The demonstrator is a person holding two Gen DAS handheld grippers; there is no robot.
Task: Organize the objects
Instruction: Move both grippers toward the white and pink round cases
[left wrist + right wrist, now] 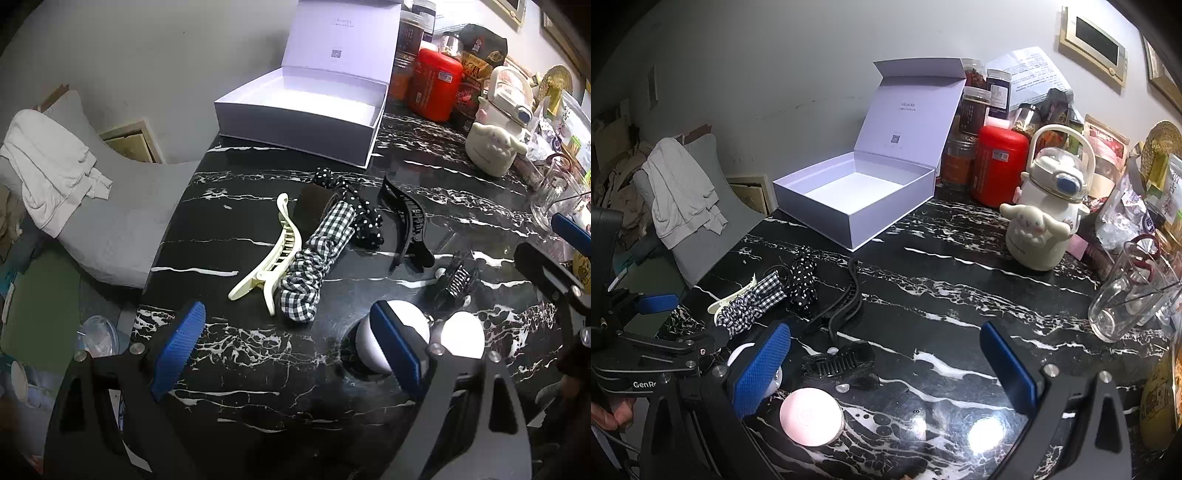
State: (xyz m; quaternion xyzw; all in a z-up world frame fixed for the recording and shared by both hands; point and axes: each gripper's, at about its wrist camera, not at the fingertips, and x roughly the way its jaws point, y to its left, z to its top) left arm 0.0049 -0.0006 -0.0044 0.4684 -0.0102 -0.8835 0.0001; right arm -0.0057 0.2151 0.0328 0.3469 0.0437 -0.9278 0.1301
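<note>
An open white box [306,110] [857,199] stands at the back of the black marble table [258,369]. In front of it lie a cream hair clip [273,251], a gingham scrunchie [314,266] [750,306], a polka-dot scrunchie [354,206] [803,280], a long black clip [406,225] [846,306] and a small black claw clip [456,282] [842,363]. A white round case [369,343] sits partly behind my left gripper's finger. A pink round case [811,413] lies by my right gripper. The left gripper [291,350] and the right gripper [886,369] hover open, holding nothing.
A red canister [999,166], jars, a cream cartoon bottle [1041,229] and a glass mug [1126,302] crowd the table's back right. A grey chair with a white cloth [55,177] stands beyond the left edge. Lamp glare [986,432] shows on the marble.
</note>
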